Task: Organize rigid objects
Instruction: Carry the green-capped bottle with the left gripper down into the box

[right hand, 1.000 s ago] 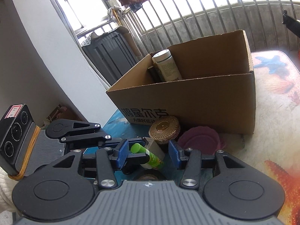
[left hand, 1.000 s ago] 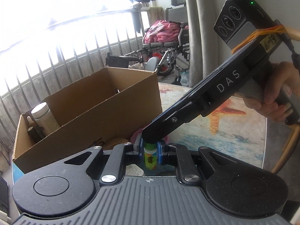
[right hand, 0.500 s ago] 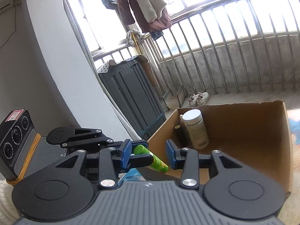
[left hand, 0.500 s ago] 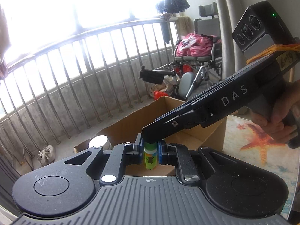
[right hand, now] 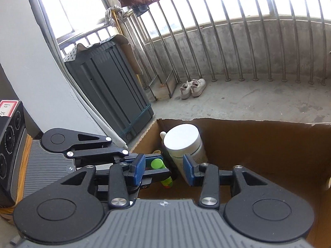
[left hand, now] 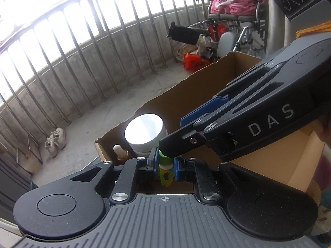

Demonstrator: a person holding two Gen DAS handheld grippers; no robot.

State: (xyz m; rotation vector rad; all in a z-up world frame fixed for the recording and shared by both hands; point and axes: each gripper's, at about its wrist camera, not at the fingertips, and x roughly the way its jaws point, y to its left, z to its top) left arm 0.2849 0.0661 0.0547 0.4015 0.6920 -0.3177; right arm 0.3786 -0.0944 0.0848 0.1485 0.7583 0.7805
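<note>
Green tube (left hand: pixel 164 173) sits pinched between the pads of the left gripper (left hand: pixel 164 164), long axis steeply tilted, cap up, hanging over the near-left corner of the cardboard box (right hand: pixel 258 142). Right gripper (right hand: pixel 163 169) stands spread, straddling the tube without contact. Inside that corner: a white-lidded jar (right hand: pixel 183 139) and a dropper bottle (left hand: pixel 120 152).

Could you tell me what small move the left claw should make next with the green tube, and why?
Probably lower it a little, then open. The left claw is shut on the green tube, which hangs over the cardboard box beside the white-lidded jar. The right claw is open, gripping nothing.
</note>
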